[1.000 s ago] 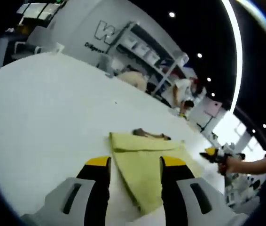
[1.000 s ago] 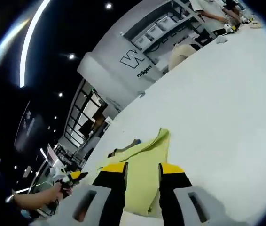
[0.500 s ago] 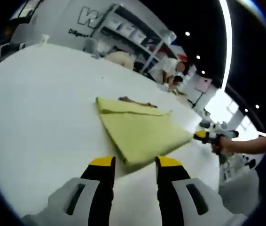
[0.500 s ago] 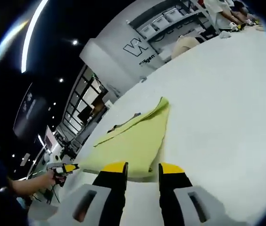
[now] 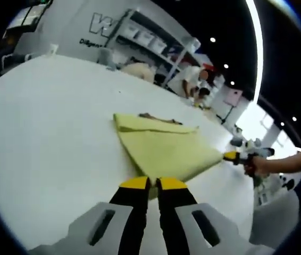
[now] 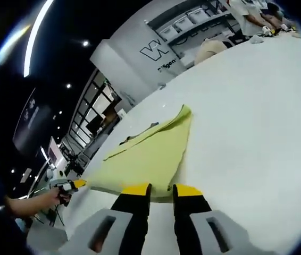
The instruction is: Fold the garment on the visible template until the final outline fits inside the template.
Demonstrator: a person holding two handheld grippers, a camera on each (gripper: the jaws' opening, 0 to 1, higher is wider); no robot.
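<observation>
Garment [image 5: 166,151], yellow-green and folded flat, lies on the white table [image 5: 49,127], with a small dark strip [image 5: 158,118] showing just past its far edge. In the left gripper view, the left gripper [image 5: 153,184] has its yellow-tipped jaws drawn nearly together at the garment's near corner, apparently nipping that edge, though the cloth between the tips is hard to make out. At the right of that view the right gripper [image 5: 231,156], held in a hand [image 5: 259,166], meets the garment's other corner. In the right gripper view, the right gripper [image 6: 161,189] has its jaws narrowed to a slim gap at the garment's [image 6: 148,156] near edge; I cannot tell whether cloth is caught between them. At the left of that view the left gripper [image 6: 75,184] touches the far corner, held by a hand [image 6: 47,199]. Shelves [image 5: 156,45] and people [image 5: 195,85] stand beyond the table [image 6: 257,117].
</observation>
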